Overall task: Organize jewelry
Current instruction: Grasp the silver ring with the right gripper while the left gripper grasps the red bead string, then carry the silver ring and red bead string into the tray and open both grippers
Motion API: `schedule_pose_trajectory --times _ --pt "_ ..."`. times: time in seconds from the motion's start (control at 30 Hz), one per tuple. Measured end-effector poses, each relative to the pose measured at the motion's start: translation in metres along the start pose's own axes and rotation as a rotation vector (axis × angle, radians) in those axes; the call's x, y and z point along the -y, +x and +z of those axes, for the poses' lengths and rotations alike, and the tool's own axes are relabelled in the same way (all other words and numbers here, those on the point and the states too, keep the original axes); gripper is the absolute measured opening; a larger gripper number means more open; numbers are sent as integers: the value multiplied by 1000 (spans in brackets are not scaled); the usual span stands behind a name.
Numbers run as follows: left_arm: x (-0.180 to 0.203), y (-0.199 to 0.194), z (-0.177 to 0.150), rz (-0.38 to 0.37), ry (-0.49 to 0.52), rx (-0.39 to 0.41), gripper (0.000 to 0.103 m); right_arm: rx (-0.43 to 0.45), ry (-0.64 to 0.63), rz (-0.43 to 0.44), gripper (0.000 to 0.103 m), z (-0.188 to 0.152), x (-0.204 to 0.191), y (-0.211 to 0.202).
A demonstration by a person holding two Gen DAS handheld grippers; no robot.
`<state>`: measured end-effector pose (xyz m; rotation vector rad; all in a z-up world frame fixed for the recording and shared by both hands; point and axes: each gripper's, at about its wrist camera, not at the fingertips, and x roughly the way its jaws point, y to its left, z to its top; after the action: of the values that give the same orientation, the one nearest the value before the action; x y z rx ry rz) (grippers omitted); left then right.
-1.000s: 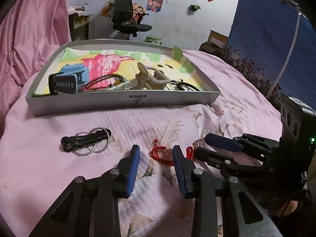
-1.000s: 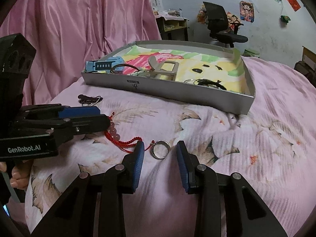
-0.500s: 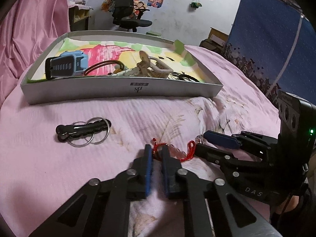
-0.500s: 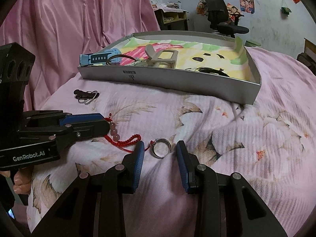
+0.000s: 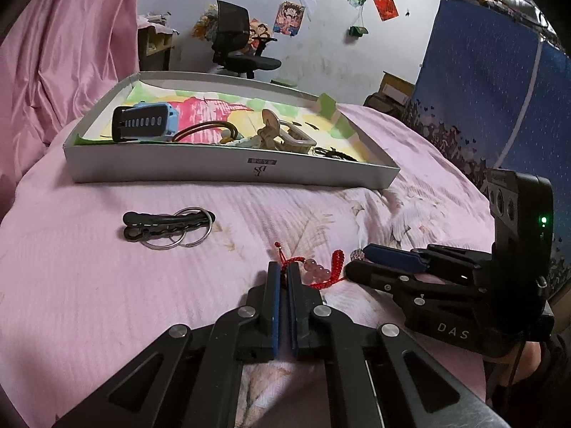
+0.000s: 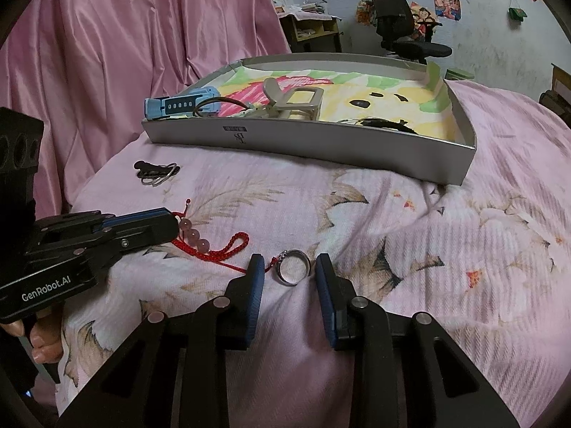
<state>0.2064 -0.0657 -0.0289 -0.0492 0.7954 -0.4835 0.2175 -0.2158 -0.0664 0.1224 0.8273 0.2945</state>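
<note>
So the left tool [image 5: 282, 274] is clamped down tight on the red cord bracelet [image 5: 323, 273], pinching the cord right at the knotted end, with the three pink beads [image 6: 194, 237] sitting just off the tip of its fingers and the rest of the braided loop trailing across the pink floral bedspread [image 6: 392, 235]. The right tool [image 6: 289, 273] is low over the bed with a silver ring [image 6: 293, 271] lying between its blue pads [image 6: 255, 285]; its jaws are closing in, but there's a visible gap on both sides of the ring, so nothing is gripped there. A thin bit of red cord runs from the ring area back toward the bracelet, though I can't tell if they're actually tied together. Further back on the bed is the shallow grey box [image 6: 321, 146] with a colourful cartoon lining, holding a light blue watch [image 6: 178, 105], a brown hair tie [image 5: 205, 129], a beige claw clip [image 6: 294, 101] and some dark bits near the right end. Off to the left, well apart from the bracelet, a black hair clip with two metal key rings [image 5: 167, 228] lies on the bedspread in front of the box.
</note>
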Motion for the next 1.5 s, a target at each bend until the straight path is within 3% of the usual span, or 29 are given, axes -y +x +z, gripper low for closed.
schedule_pose_trajectory --times 0.13,0.37,0.7,1.17,1.5 --pt "-4 -7 -3 -13 -24 35 4 5 -7 10 21 0 -1 -1" --pt "-8 -15 -3 -9 -68 84 4 24 -28 27 20 -1 -7 -4" --pt "7 -35 14 32 -43 155 4 113 -36 43 20 3 -9 -24" --pt "1 -26 12 104 -54 107 4 143 -4 109 20 2 2 -33" --pt "6 -31 53 138 -85 228 4 249 5 121 20 32 6 -46"
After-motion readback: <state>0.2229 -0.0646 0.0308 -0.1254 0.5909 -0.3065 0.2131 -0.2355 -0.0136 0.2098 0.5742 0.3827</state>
